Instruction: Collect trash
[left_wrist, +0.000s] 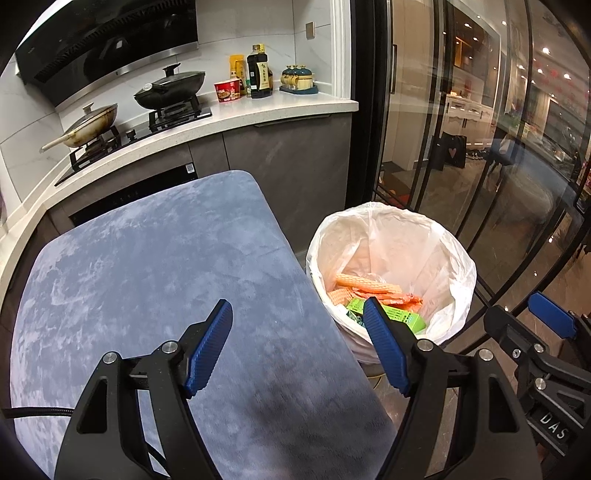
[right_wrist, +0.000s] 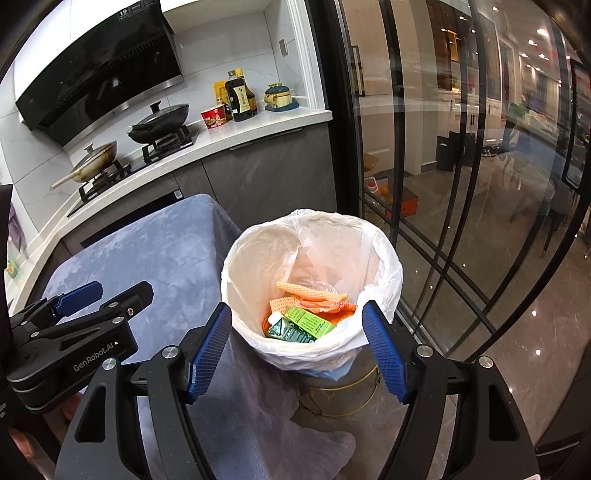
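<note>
Nearest: left gripper (left_wrist: 297, 345) and right gripper (right_wrist: 297, 347), both w/ jaws wide apart, nothing held. Blue-cloth table (left_wrist: 147, 266) on the left looks bare, no trash visible on it. Bin (right_wrist: 310, 280), 1, white liner, stands just right of the table. Inside: 1 green carton (right_wrist: 303, 325), approx 2–3 orange wrappers (right_wrist: 314, 295). Collecting looks done or nearly; prob only bag tying left.

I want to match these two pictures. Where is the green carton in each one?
Left wrist view: green carton in the white-lined bin, lower right, partly behind a gripper finger.
Right wrist view: green carton in the bin, near the middle.
Shared landmark: the red noodle cup on the counter.
</note>
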